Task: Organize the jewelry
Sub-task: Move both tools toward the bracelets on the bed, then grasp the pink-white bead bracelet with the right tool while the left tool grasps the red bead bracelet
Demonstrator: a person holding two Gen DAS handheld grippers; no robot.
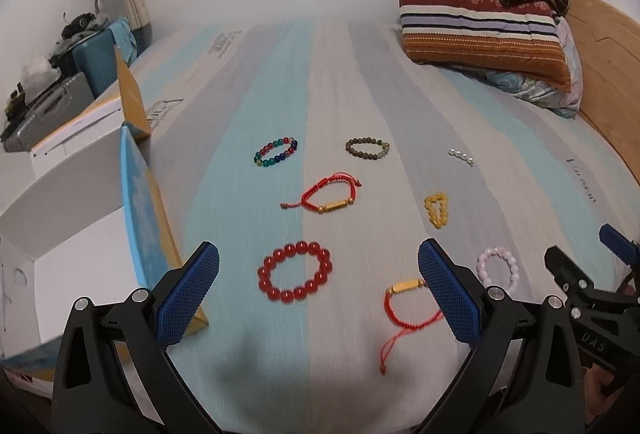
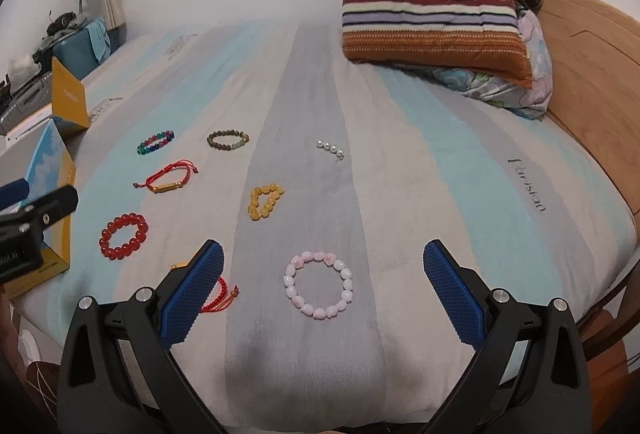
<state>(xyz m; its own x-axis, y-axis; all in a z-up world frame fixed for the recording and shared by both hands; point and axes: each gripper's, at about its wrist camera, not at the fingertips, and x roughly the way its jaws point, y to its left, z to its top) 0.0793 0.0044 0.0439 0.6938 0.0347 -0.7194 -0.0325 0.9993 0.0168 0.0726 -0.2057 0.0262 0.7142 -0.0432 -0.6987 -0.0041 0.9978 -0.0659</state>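
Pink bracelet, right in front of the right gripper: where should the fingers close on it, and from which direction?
The pink bracelet lies flat as an open ring on the bed, apart from the other pieces. Probably best: the right gripper, now open, comes down from above with one finger inside the ring and one outside, pinching the near arc of beads. Nothing crowds that side.

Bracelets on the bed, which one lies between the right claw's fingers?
The pale pink bead bracelet, the only pink one, nearest the right claw.
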